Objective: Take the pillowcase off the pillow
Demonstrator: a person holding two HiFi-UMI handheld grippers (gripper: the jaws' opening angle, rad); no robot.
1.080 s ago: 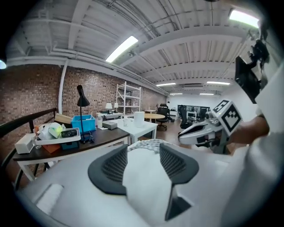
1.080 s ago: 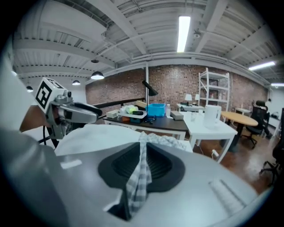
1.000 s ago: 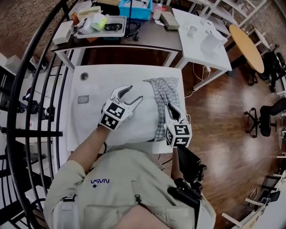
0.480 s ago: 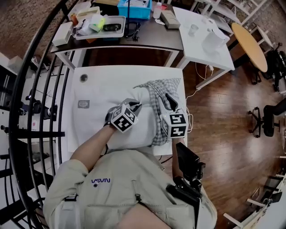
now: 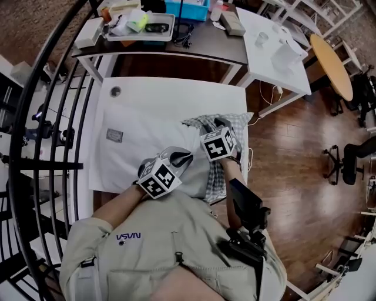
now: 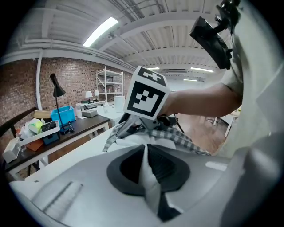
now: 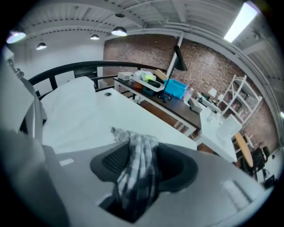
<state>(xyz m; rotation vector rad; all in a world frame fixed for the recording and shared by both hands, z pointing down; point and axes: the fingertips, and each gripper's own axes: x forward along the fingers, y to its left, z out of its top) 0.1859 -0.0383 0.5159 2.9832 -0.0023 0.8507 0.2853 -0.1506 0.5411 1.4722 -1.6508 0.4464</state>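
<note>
Since the earlier frame the left gripper (image 5: 179, 157) has come from the middle of the pillow (image 5: 141, 147) toward the lower part of the head view. The right gripper (image 5: 207, 124) has gone up along the checked pillowcase (image 5: 216, 182).

The pillow lies on the white tabletop (image 5: 176, 88) in the middle of the frame. The pillowcase covers only its right end, bunched in folds.

The left gripper (image 6: 145, 155) is clenched on a thin fold of the white pillow. The right gripper (image 7: 135, 153) has just been opening its jaws. They stand wide apart, with a bundle of the pillowcase (image 7: 135, 173) loose between them.

Both arms reach out from the person at the bottom of the head view. The left gripper points to the upper right and the right gripper points to the upper left.

At the top of the frame a dark desk (image 5: 194, 50) carries a blue bin (image 5: 191, 9) and a grey tray (image 5: 141, 37). The tray holds a yellow-green thing and some dark small things. What is in the bin I cannot tell.

The left gripper view alone shows the marker cube (image 6: 146, 97) of the right gripper from the front and the forearm (image 6: 199, 99) behind it, over the pillowcase (image 6: 177, 137). The right gripper view alone shows a black railing (image 7: 75, 68) beyond the pillow.
</note>
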